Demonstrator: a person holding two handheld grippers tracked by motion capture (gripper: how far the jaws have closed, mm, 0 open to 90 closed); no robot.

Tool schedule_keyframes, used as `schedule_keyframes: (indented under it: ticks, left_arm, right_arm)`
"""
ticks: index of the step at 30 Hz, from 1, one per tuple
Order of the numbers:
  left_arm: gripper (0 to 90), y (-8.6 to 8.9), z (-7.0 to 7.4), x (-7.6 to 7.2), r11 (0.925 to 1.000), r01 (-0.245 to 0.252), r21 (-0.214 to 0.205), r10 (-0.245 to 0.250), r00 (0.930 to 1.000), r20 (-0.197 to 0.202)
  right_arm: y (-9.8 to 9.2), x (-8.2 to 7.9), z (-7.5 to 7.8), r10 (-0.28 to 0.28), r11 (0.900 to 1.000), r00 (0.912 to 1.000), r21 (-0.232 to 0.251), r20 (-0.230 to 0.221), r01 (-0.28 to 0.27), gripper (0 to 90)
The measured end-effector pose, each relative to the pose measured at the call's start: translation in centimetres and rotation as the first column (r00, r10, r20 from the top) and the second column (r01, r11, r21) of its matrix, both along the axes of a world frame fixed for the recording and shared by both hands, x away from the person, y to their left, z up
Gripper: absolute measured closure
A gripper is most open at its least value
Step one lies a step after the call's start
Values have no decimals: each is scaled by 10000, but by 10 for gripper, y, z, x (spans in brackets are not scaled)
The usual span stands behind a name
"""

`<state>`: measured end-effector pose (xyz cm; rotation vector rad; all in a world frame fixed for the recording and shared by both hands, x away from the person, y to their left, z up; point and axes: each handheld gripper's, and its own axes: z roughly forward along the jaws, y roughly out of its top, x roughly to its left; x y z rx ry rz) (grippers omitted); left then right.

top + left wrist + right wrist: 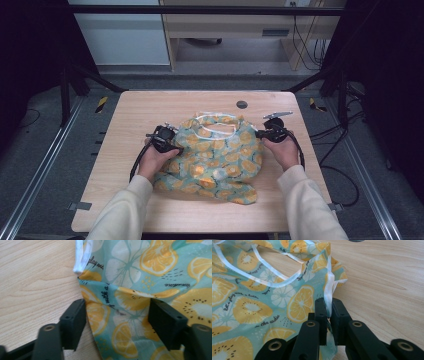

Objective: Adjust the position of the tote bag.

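The cloth [212, 157], a teal fabric printed with citrus slices and edged in white trim [274, 282], lies bunched in the middle of the table [135, 110], between the two grippers. The right gripper [328, 312] has its jaws pressed together on the cloth's white-trimmed edge, pinching a thin fold at the cloth's right side. The left gripper [117, 322] stands spread, with the cloth's left edge between its jaws but not yet clamped; one jaw sits just off the fabric over bare wood, the other over the print

The risk is on the left. If those jaws shut where they stand, they may catch only the outer sliver of the edge, or a loose wrinkle, and the cloth could slip free once it is pulled. Closing too low could also scrape the tabletop and push the fabric away instead of gathering it. On the right, the hold is narrow, so a hard or uneven tug might drag the trim out, letting that corner drop and the cloth collapse back into a heap
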<state>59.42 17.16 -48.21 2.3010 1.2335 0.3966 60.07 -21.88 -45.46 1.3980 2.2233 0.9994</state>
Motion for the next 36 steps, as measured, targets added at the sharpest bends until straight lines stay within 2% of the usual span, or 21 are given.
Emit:
schedule_keyframes:
  ticks: [4, 11, 16, 21, 27, 29, 32, 36]
  left_arm:
    - [495, 1, 1, -2, 10000, -58, 30, 57, 9996, 278]
    - [758, 2, 0, -8, 9997, 220, 139, -230, 9973, 691]
    - [875, 4, 1, -10, 9997, 225, -31, -221, 9959, 879]
    - [897, 9, 11, -12, 9990, 194, -393, -144, 9921, 1249]
    - [900, 15, 22, -13, 9982, 258, -539, -183, 9907, 1348]
    - [900, 17, 26, -16, 9984, 276, -492, -197, 9878, 1542]
    - [900, 19, 36, -23, 9980, 348, -522, -247, 9829, 1827]
    - [900, 24, 53, -37, 9979, 343, -549, -212, 9745, 2235]
  right_arm:
    - [0, 0, 1, -6, 10000, 10000, 23, 33, 6, 843]
    - [2, -1, 2, 23, 10000, 9999, 47, 102, -24, 859]
    - [3, -2, 4, 116, 9999, 9997, 47, 233, -117, 877]
    - [3, -4, 8, 135, 9999, 9991, 54, 405, -137, 882]
    - [2, -8, 15, 127, 9998, 9973, 156, 716, -139, 886]
    - [2, -11, 19, 142, 9998, 9961, 148, 870, -155, 886]
    - [3, -19, 27, 196, 9996, 9910, 163, 1321, -220, 888]
    - [5, -34, 43, 241, 9995, 9790, 173, 2024, -282, 890]
